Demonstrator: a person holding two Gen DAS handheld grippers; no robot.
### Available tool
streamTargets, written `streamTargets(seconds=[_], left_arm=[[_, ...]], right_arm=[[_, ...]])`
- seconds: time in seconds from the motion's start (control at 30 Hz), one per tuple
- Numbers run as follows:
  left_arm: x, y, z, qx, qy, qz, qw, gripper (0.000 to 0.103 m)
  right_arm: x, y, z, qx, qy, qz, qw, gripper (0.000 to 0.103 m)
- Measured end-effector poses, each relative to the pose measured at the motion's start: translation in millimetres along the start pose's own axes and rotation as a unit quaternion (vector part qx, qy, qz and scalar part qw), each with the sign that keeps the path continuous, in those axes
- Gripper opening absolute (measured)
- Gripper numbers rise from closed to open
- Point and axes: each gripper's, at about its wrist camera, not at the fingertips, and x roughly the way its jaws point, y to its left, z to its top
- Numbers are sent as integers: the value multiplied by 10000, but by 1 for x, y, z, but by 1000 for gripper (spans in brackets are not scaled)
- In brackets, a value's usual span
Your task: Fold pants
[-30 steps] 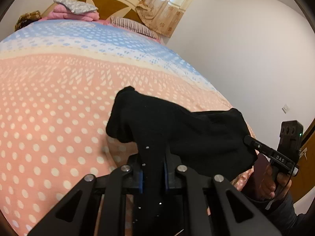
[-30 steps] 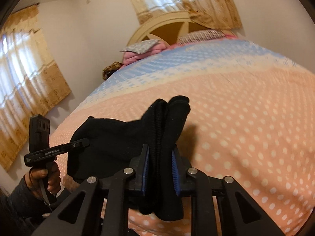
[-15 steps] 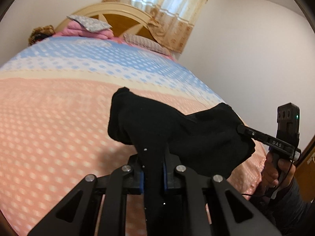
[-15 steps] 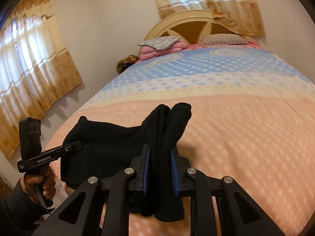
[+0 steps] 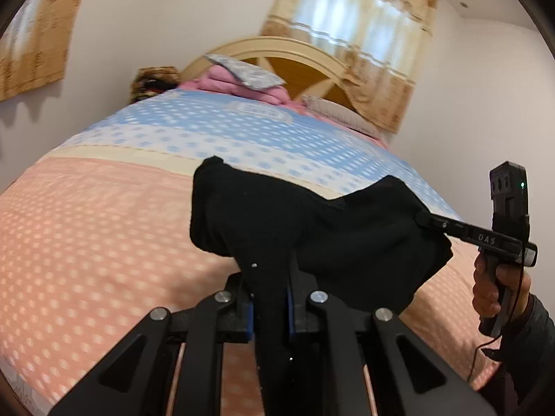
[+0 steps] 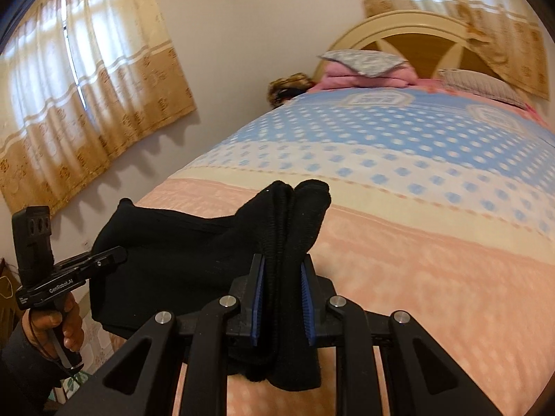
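The left gripper [image 5: 269, 306] is clamped tight on a bunched edge of the black pants [image 5: 312, 228], its blue pads pressed into the cloth. The pants hang stretched between both tools above the near, pink-dotted end of the bedspread [image 5: 86, 242]. The right gripper [image 6: 282, 298] pinches the other folded edge, jaws closed onto thick fabric. Pillows [image 6: 367, 66] lie by the headboard [image 6: 409, 31].

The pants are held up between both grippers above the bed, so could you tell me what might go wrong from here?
1. The black pants sag in a bunch between the left gripper and right gripper, so they may land creased on the bed.
2. They hang near the bed's foot edge; part could drape off it.
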Motion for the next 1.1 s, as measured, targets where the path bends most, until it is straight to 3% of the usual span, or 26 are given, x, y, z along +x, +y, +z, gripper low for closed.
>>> streamTargets(seconds=[0.2, 0.4, 0.47, 0.6, 0.67, 0.77, 0.87, 1.1], left_arm=[[12, 34, 9, -39, -94, 397, 9992, 14], [45, 61, -12, -141, 444, 614, 9970, 15], [55, 65, -20, -186, 569, 745, 9954, 28], [60, 65, -33, -120, 571, 962, 9936, 42], [60, 62, -35, -5, 537, 1234, 9909, 59], [61, 72, -35, -116, 505, 1254, 9908, 68], [59, 79, -37, -265, 498, 1226, 9909, 72], [46, 74, -41, -136, 470, 1406, 9889, 72]], right_arm=[[66, 12, 20, 43, 108, 178, 9998, 19], [116, 0, 17, 252, 508, 115, 9983, 19], [128, -11, 9, 377, 689, 31, 9969, 19], [146, -30, -2, 680, 984, -27, 9928, 20], [151, -37, -6, 793, 1072, 25, 9911, 21], [154, -44, -8, 937, 1122, 80, 9892, 32], [155, -55, -12, 1119, 1153, 78, 9870, 44], [140, -56, -10, 1143, 953, -108, 9888, 48]])
